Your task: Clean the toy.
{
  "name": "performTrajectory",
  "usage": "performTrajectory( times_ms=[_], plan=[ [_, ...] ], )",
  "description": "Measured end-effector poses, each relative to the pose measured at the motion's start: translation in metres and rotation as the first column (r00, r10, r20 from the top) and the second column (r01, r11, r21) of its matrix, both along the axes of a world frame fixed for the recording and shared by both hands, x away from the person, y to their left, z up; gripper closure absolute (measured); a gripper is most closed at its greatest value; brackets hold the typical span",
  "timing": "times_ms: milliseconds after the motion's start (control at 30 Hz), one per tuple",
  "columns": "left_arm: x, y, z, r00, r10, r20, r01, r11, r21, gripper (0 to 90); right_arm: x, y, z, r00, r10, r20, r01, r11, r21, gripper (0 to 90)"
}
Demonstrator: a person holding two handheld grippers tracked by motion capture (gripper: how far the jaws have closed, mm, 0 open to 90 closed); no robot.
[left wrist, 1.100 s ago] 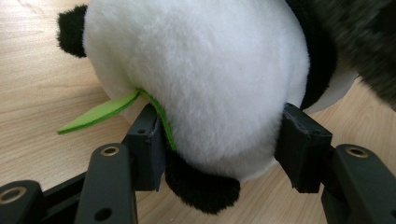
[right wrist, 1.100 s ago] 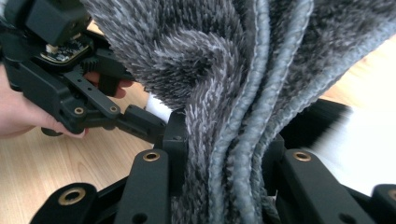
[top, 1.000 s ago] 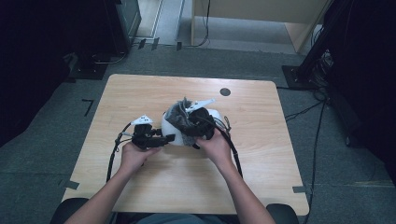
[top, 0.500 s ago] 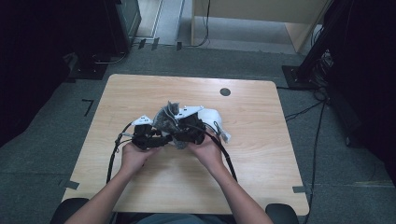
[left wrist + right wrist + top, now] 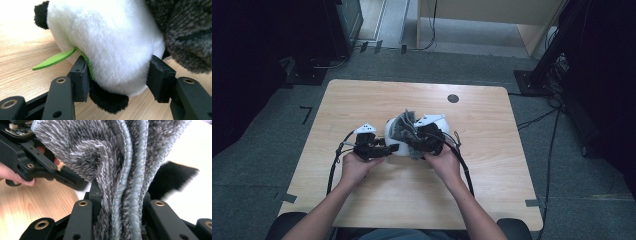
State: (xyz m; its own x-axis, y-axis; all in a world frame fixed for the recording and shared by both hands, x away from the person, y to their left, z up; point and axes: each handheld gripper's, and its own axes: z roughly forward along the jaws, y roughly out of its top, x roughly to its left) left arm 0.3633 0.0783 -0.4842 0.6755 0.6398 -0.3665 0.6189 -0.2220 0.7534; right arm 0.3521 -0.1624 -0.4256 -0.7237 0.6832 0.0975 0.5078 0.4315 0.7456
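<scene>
A white plush panda (image 5: 112, 45) with black paws and a green felt leaf (image 5: 53, 60) lies on the wooden table (image 5: 492, 165). My left gripper (image 5: 120, 75) is shut on the panda's body, a pad (image 5: 81, 75) pressing into each side. From above, the left gripper (image 5: 388, 148) meets the panda (image 5: 392, 136) from the left. A grey shaggy cloth (image 5: 120, 165) is bunched between the jaws of my right gripper (image 5: 120, 195), which have just closed further on it. The cloth (image 5: 404, 125) rests against the panda beside my right gripper (image 5: 416, 142).
Black cables loop from both grippers back toward the person's forearms. A small dark round spot (image 5: 453, 98) marks the table's far side. Dark stands and cables (image 5: 557, 65) sit on the grey floor around the table.
My right gripper has dipped a little with the grey cloth, swinging it left against the panda. The left gripper has kept its place.
</scene>
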Motion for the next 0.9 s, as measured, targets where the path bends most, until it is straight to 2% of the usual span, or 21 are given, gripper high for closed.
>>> performTrajectory(
  times_ms=[100, 300, 500, 767, 900],
  plan=[
    [0.0, 0.0, 0.0, 1.0, -0.003, 0.002, 0.003, 1.0, 0.003, 43.1, -0.002, -0.011, 0.002, 0.9997, -0.021, -0.012, 0.021, 1.0, 0.006, 69.1],
    [0.001, 0.001, 0.0, 0.9999, -0.008, -0.009, 0.008, 1.0, -0.002, 43.4, -0.007, -0.029, 0.008, 0.9982, -0.06, -0.007, 0.06, 0.998, -0.004, 70.6],
    [0.0, 0.001, 0.0, 0.9999, -0.01, -0.012, 0.01, 0.9999, -0.005, 43.9, -0.009, -0.05, 0.013, 0.9944, -0.105, -0.008, 0.105, 0.994, 0.02, 70.7],
    [0.001, 0.002, -0.001, 0.9999, -0.01, -0.012, 0.01, 0.9999, -0.008, 44.0, -0.013, -0.081, 0.017, 0.9836, -0.18, -0.01, 0.18, 0.983, 0.041, 70.0],
    [0.001, 0.002, -0.002, 0.9999, -0.013, -0.006, 0.013, 0.9999, -0.01, 43.9, -0.012, -0.094, 0.015, 0.9765, -0.213, -0.029, 0.215, 0.975, 0.054, 70.1]
  ],
)
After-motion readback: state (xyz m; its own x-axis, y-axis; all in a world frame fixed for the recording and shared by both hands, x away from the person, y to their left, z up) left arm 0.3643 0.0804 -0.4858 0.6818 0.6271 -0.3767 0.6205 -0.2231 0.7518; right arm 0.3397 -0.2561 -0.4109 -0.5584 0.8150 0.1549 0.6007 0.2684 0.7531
